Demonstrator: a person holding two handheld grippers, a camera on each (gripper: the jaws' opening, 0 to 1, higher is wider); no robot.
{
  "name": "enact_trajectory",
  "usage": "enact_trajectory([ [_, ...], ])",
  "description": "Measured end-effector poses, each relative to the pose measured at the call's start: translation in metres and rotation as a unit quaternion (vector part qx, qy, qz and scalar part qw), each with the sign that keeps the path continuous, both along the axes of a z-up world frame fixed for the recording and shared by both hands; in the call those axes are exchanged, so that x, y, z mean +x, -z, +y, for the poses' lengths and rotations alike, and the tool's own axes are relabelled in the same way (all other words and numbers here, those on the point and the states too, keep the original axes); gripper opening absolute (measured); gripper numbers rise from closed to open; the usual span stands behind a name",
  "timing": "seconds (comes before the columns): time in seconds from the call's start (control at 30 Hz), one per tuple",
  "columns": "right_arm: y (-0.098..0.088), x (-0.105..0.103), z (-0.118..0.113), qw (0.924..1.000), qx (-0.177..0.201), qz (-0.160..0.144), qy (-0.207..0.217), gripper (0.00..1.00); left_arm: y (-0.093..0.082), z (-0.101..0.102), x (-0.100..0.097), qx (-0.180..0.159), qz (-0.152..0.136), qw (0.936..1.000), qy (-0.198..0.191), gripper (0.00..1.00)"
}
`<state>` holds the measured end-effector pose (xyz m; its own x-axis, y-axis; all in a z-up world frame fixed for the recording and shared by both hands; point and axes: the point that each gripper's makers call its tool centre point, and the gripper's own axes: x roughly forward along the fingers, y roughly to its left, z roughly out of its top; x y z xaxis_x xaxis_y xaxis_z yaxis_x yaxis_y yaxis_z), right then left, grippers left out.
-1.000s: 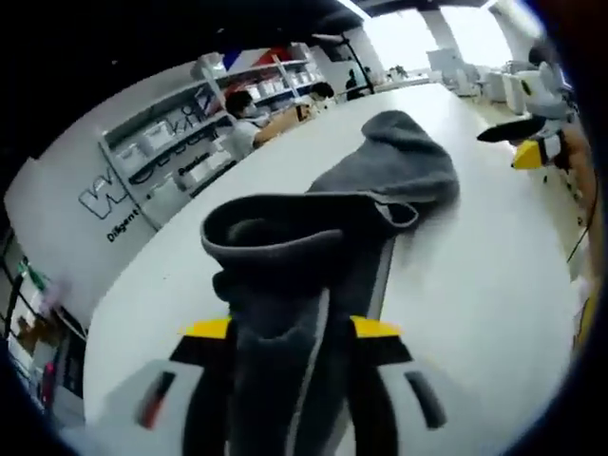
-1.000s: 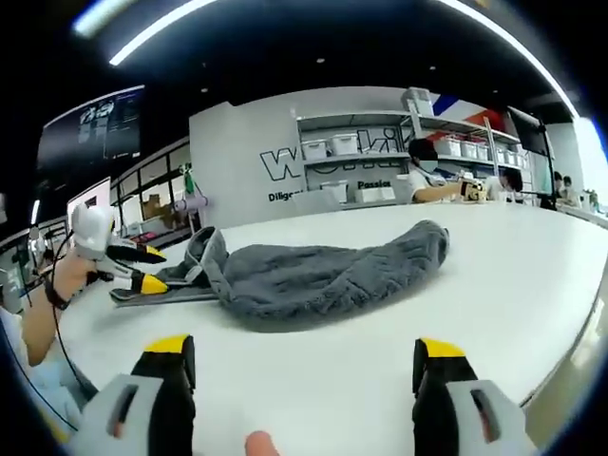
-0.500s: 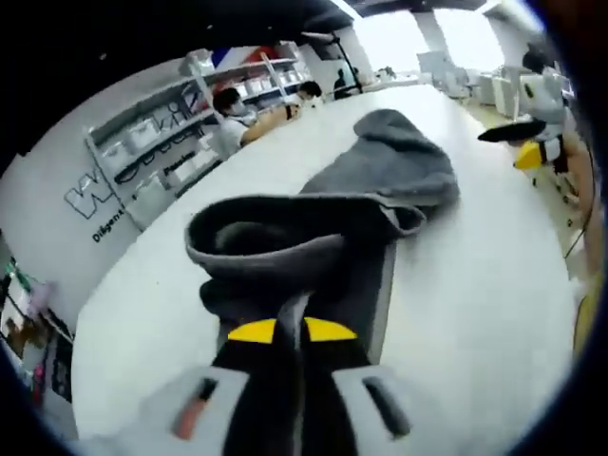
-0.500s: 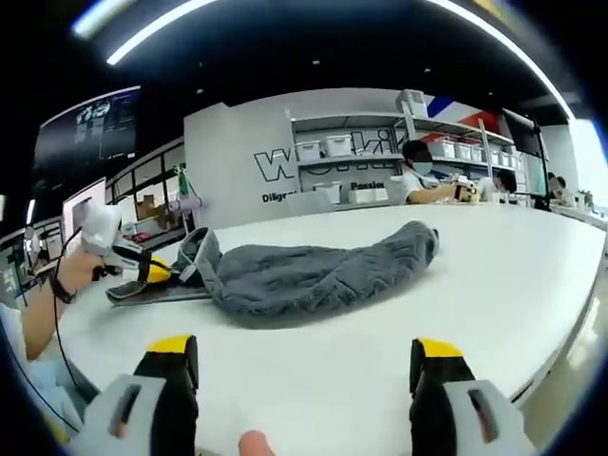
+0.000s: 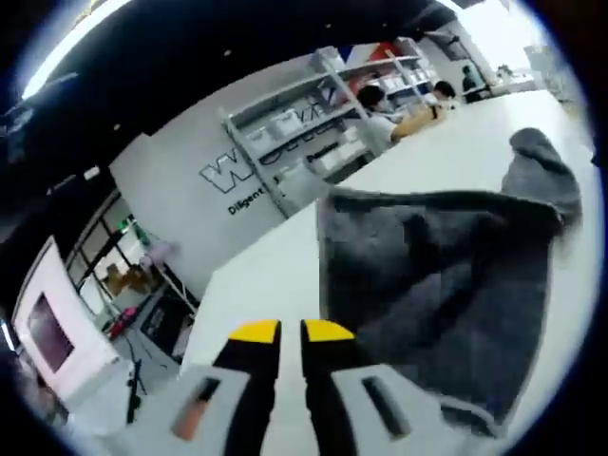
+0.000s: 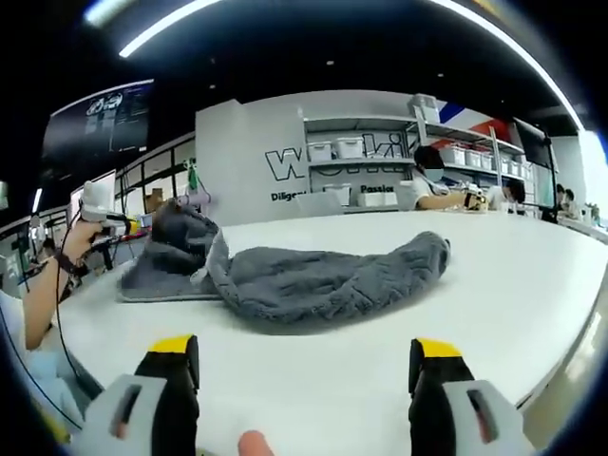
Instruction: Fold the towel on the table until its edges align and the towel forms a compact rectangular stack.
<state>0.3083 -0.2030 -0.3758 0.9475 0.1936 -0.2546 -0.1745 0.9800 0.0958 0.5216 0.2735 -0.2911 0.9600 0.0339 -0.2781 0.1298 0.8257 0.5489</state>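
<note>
Towel — grey, plush, rumpled on glossy white table, left tongs clenched on its corner, right tongs released.

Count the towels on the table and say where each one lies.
1. A single grey towel is bunched across the white table; its one end is lifted by the left claw, its far end resting flat.
</note>
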Motion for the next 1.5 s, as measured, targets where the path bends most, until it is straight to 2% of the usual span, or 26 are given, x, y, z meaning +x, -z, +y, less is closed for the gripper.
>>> enact_trajectory([
  [0.03, 0.000, 0.000, 0.001, 1.0000, -0.001, 0.000, 0.000, 0.96, 0.007, 0.004, 0.000, -0.002, 0.007, 1.0000, 0.002, 0.10],
  [0.07, -0.002, 0.001, 0.003, 1.0000, -0.003, -0.001, -0.001, 0.96, 0.016, 0.006, -0.004, -0.018, 0.017, 0.9997, 0.005, 0.11],
  [0.17, -0.003, 0.003, 0.007, 1.0000, -0.006, -0.001, -0.005, 0.95, 0.019, -0.007, -0.015, -0.046, 0.018, 0.9983, 0.031, 0.15],
  [0.23, -0.004, 0.003, 0.013, 0.9998, -0.011, -0.001, -0.013, 0.95, 0.012, -0.039, -0.033, -0.087, 0.007, 0.9918, 0.093, 0.17],
  [0.33, -0.003, 0.002, 0.015, 0.9997, -0.016, 0.001, -0.021, 0.95, 0.006, -0.075, -0.063, -0.147, 0.003, 0.9765, 0.158, 0.21],
  [0.37, -0.003, 0.002, 0.014, 0.9995, -0.021, 0.001, -0.023, 0.95, 0.004, -0.093, -0.080, -0.180, 0.004, 0.9650, 0.191, 0.24],
  [0.4, -0.002, 0.002, 0.013, 0.9995, -0.023, 0.002, -0.023, 0.95, 0.002, -0.104, -0.093, -0.201, 0.003, 0.9567, 0.210, 0.28],
  [0.43, -0.002, 0.002, 0.008, 0.9995, -0.024, 0.003, -0.018, 0.95, 0.002, -0.109, -0.100, -0.216, 0.005, 0.9518, 0.218, 0.31],
  [0.47, -0.003, 0.001, 0.005, 0.9996, -0.024, 0.003, -0.014, 0.95, 0.002, -0.116, -0.115, -0.239, 0.001, 0.9439, 0.228, 0.33],
  [0.53, -0.003, 0.001, -0.003, 0.9997, -0.025, 0.003, -0.004, 0.95, 0.003, -0.119, -0.132, -0.267, -0.006, 0.9363, 0.228, 0.41],
  [0.6, -0.003, 0.001, -0.011, 0.9996, -0.027, 0.005, 0.004, 0.95, 0.006, -0.118, -0.144, -0.289, -0.015, 0.9322, 0.218, 0.50],
  [0.73, -0.001, 0.001, -0.023, 0.9994, -0.030, 0.010, 0.015, 0.95, 0.017, -0.116, -0.163, -0.318, -0.014, 0.9267, 0.199, 0.65],
  [0.83, 0.004, 0.001, -0.028, 0.9993, -0.028, 0.016, 0.020, 0.95, 0.023, -0.115, -0.175, -0.326, -0.017, 0.9266, 0.187, 0.69],
  [1.0, 0.011, 0.001, -0.030, 0.9994, -0.021, 0.022, 0.016, 0.94, 0.033, -0.111, -0.191, -0.323, -0.008, 0.9335, 0.157, 0.82],
  [1.07, 0.013, 0.002, -0.029, 0.9995, -0.017, 0.024, 0.012, 0.94, 0.034, -0.111, -0.195, -0.324, -0.007, 0.9335, 0.153, 0.84],
  [1.13, 0.014, 0.003, -0.028, 0.9995, -0.015, 0.025, 0.010, 0.94, 0.038, -0.110, -0.197, -0.320, -0.001, 0.9362, 0.144, 0.91],
  [1.17, 0.016, 0.004, -0.027, 0.9995, -0.016, 0.027, 0.004, 0.94, 0.040, -0.107, -0.197, -0.309, -0.003, 0.9421, 0.129, 0.93],
  [1.23, 0.019, 0.005, -0.026, 0.9993, -0.020, 0.031, -0.002, 0.94, 0.041, -0.106, -0.197, -0.302, -0.003, 0.9451, 0.124, 0.95],
  [1.37, 0.023, 0.010, -0.023, 0.9968, -0.058, 0.043, -0.034, 0.92, 0.041, -0.105, -0.197, -0.308, -0.001, 0.9436, 0.121, 0.98],
  [1.5, 0.026, 0.018, -0.024, 0.9902, -0.107, 0.059, -0.067, 0.90, 0.047, -0.106, -0.198, -0.306, 0.008, 0.9446, 0.117, 0.99],
])
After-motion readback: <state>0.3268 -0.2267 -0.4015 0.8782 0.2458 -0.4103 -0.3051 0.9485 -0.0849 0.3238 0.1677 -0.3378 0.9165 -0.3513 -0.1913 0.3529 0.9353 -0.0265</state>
